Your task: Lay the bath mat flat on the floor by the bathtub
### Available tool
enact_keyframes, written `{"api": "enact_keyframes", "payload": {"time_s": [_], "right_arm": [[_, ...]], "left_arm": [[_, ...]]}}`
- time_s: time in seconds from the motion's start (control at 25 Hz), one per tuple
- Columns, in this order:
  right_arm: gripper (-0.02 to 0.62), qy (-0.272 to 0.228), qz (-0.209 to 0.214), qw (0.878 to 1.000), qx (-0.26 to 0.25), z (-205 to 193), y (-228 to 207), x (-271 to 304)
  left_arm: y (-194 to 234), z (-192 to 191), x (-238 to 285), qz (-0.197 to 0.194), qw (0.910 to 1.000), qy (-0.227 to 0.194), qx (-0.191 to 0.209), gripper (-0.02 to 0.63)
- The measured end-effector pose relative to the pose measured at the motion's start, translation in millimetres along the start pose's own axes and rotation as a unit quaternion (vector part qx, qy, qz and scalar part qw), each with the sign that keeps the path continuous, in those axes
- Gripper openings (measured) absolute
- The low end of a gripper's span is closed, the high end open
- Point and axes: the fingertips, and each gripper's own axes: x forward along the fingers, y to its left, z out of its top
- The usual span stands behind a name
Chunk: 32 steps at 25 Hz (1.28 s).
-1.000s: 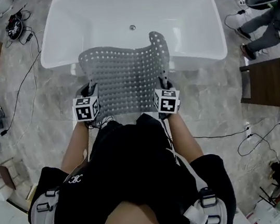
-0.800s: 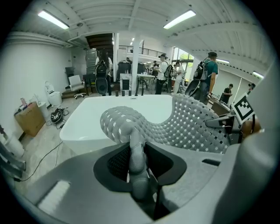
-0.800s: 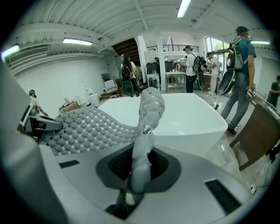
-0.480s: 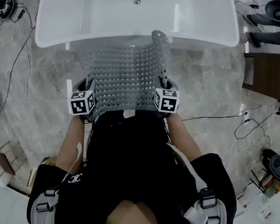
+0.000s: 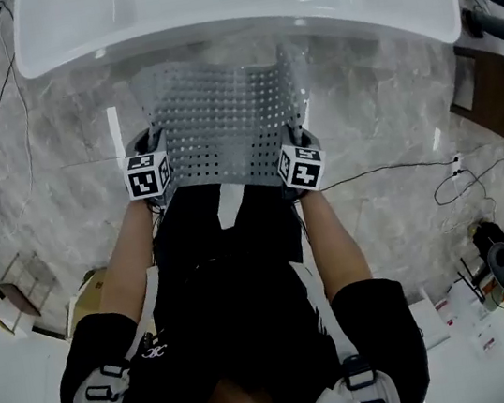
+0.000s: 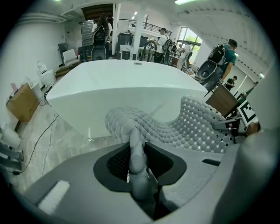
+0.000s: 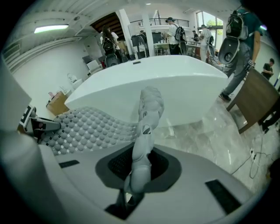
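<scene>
Marble floor (image 5: 383, 128): grey-veined, and laid out widely in the head view only.
White bathtub (image 5: 230, 0): only its near rim is caught in the head view. Its whole bowl is shown in both gripper views.
Bath mat (image 5: 226, 124): grey and perforated. It is held off the floor just before the bathtub and stretched between both grippers, with its far right corner curled upward. Its sag is shown in the gripper views alone.
Bystanders (image 7: 238, 39): seen only in the gripper views, beyond the bathtub.
Left gripper (image 5: 156, 156): jaws clamped on the mat's near left corner.
Right gripper (image 5: 295, 139): jaws clenched on the mat's near right edge, which stands up between them.
Black cable (image 5: 389, 168): trailed across the floor at the right, and seen from the head only.
</scene>
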Motion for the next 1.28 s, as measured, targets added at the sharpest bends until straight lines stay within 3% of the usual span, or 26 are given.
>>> {"api": "enact_keyframes", "payload": {"time_s": [0.2,0.44,1.0,1.16,1.28], "right_arm": [[0.043,0.009,-0.037,0.999,0.033,-39,-13,70],[0.044,0.008,-0.072,0.996,0.055,-71,-33,131],[0.057,-0.005,-0.046,0.998,-0.04,-81,-123,274],[0.06,-0.013,-0.053,0.998,-0.042,-83,-158,314],[0.061,-0.021,-0.063,0.997,-0.042,-88,-181,340]], "left_arm": [[2,-23,83,-0.013,0.9992,-0.004,0.039,0.1],[17,-59,155,-0.009,0.9996,-0.001,0.028,0.101],[14,-99,293,0.032,0.998,-0.002,0.055,0.124],[7,-111,344,0.047,0.9945,0.006,0.093,0.137],[3,-116,381,0.065,0.9937,0.001,0.092,0.152]]}}
